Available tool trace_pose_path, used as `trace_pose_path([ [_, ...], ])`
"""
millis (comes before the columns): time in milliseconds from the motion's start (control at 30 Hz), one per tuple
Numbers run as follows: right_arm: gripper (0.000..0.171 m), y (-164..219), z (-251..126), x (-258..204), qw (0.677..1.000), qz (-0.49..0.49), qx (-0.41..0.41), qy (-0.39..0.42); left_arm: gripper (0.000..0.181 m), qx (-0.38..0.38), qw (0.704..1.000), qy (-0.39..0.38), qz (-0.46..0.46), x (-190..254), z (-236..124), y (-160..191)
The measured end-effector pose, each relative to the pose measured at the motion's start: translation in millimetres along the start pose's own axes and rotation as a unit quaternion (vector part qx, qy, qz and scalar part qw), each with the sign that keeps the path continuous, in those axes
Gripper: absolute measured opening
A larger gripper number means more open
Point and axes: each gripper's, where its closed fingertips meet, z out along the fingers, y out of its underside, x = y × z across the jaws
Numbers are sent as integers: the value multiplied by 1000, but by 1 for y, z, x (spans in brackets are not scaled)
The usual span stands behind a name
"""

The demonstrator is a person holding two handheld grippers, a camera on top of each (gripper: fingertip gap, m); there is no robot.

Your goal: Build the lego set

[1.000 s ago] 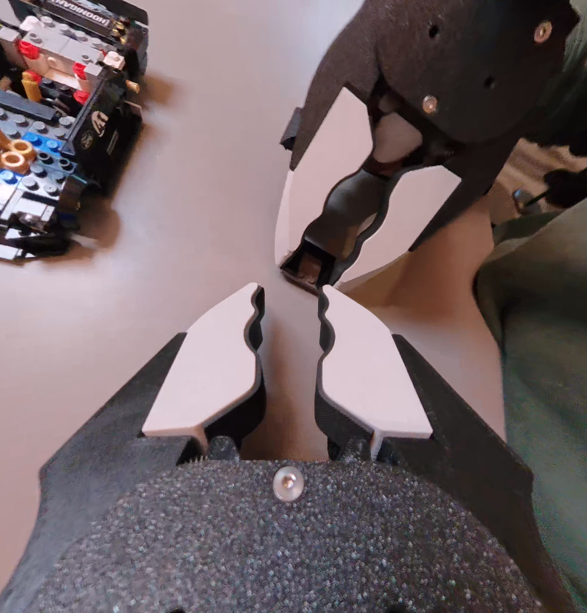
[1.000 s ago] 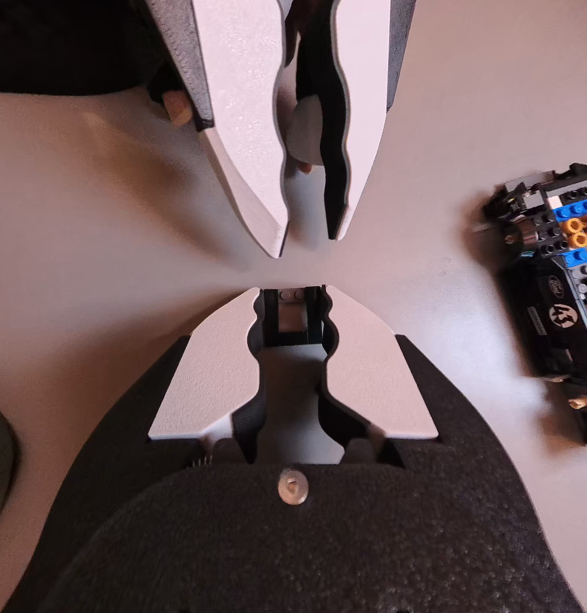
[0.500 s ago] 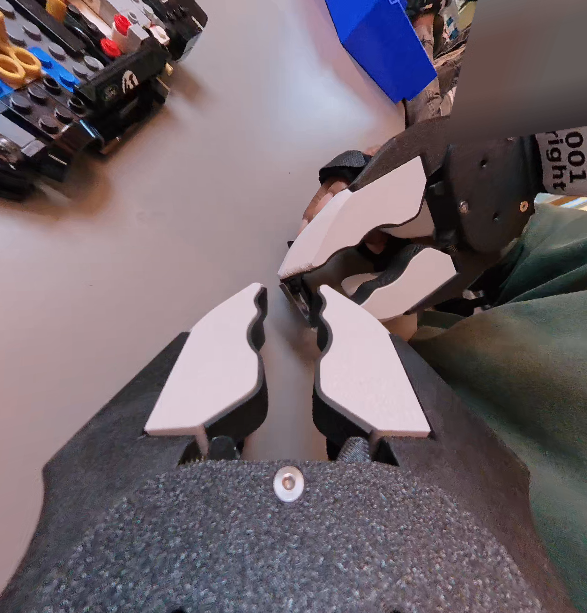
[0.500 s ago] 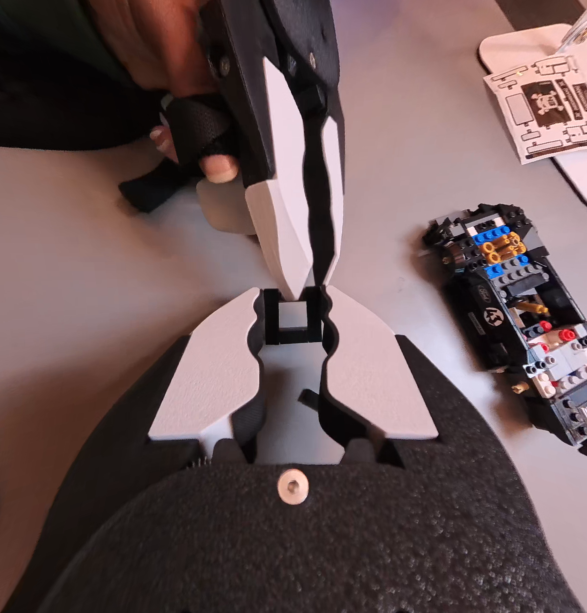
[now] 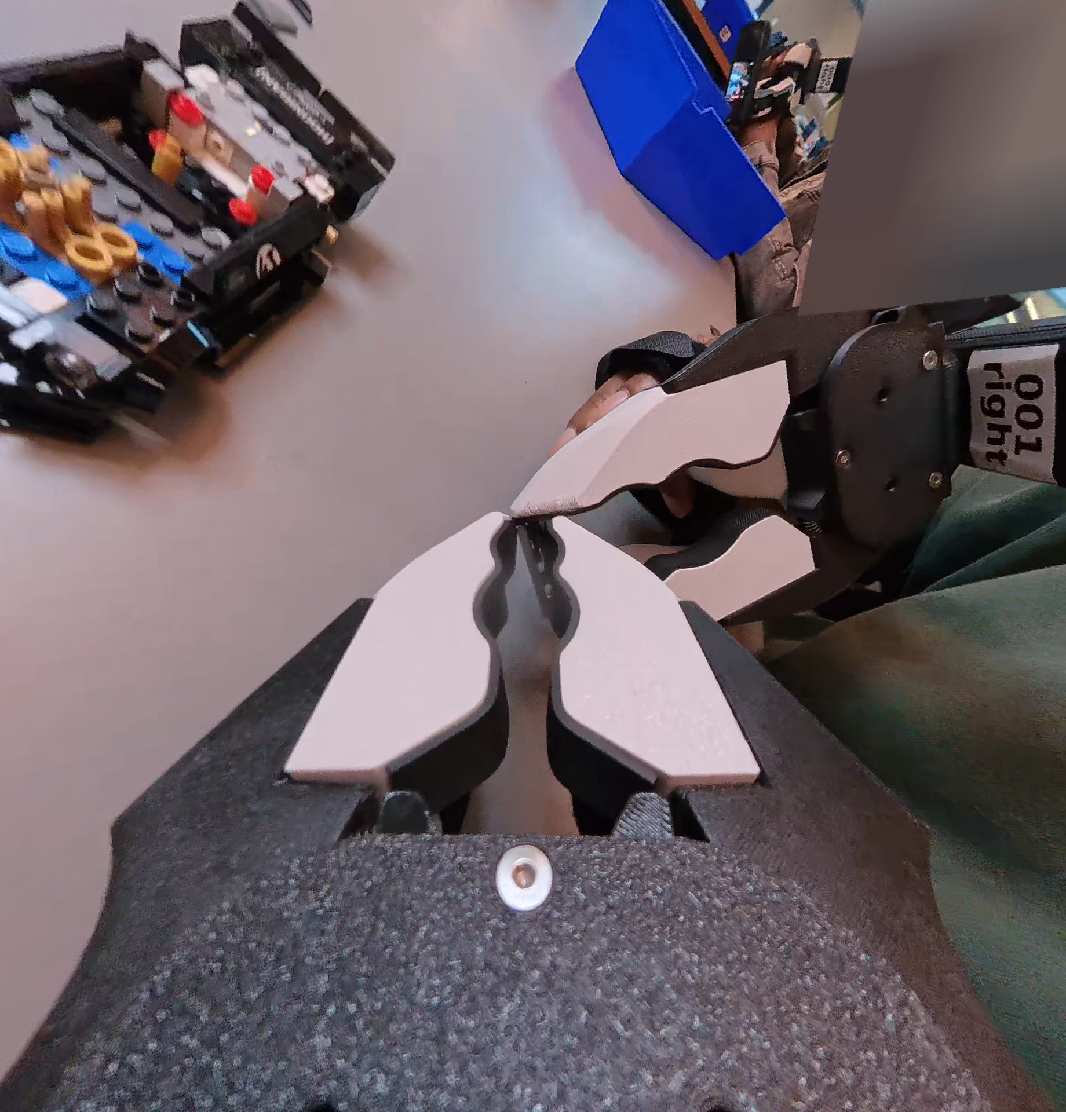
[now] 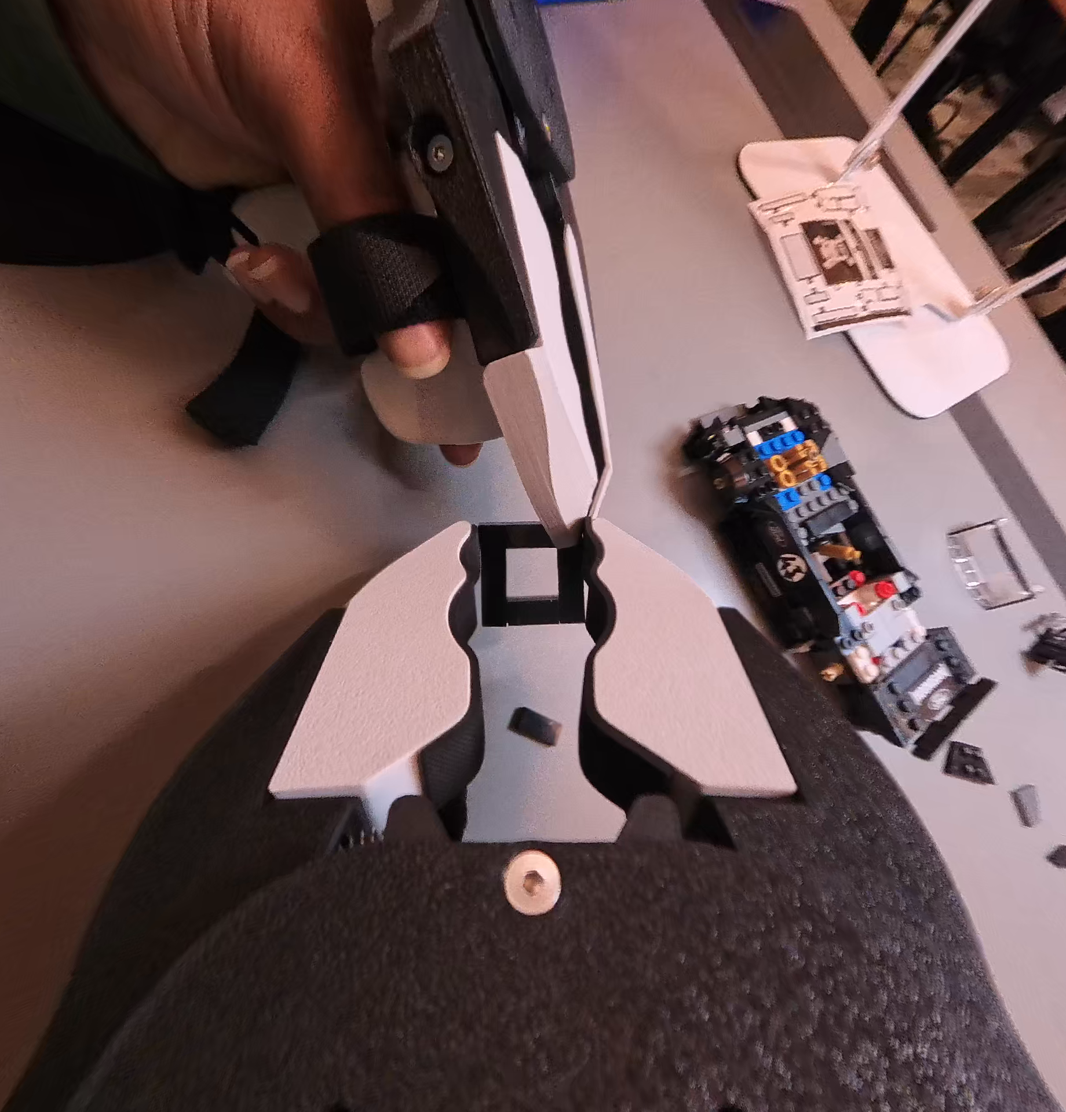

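My right gripper is shut on a black square Lego frame and holds it above the table. My left gripper is closed on the same frame, seen edge-on between its fingers. In the right wrist view the left gripper comes down from above and pinches the frame's far right corner. One finger of the right gripper lies over my left fingertips. The part-built black Lego car sits on the table to the left; it also shows in the right wrist view.
A blue box stands at the far table edge. A white stand with an instruction sheet is behind the car. A clear windscreen piece and small dark pieces lie right of it. One dark piece lies under my right gripper. Only a small space, under 4 cm, lies between the two pairs of fingers. From either gripper's tips it is about 7 centimetres to the dark piece.
My left gripper has moved onto the frame held by the right gripper, and its jaws have narrowed from open to closed on it. Both grippers have tilted, bringing more of the table into view.
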Motion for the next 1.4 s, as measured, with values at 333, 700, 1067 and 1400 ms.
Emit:
trace_pose_path([
  [333, 32, -28, -24, 13, 992, -52, 79, 81, 8, 55, 987, -11, 154, 25, -12, -22],
  [700, 34, -29, -48, 13, 990, -32, 135, 29, 7, 39, 953, -42, 296, 44, -11, -17],
  [1067, 11, -28, -51, -1, 983, -9, 150, -102, 8, 39, 932, -2, 360, 59, -16, -9],
  [1400, 9, -31, -52, -2, 987, -50, 132, -78, 8, 46, 925, 0, 377, 62, -19, -10],
])
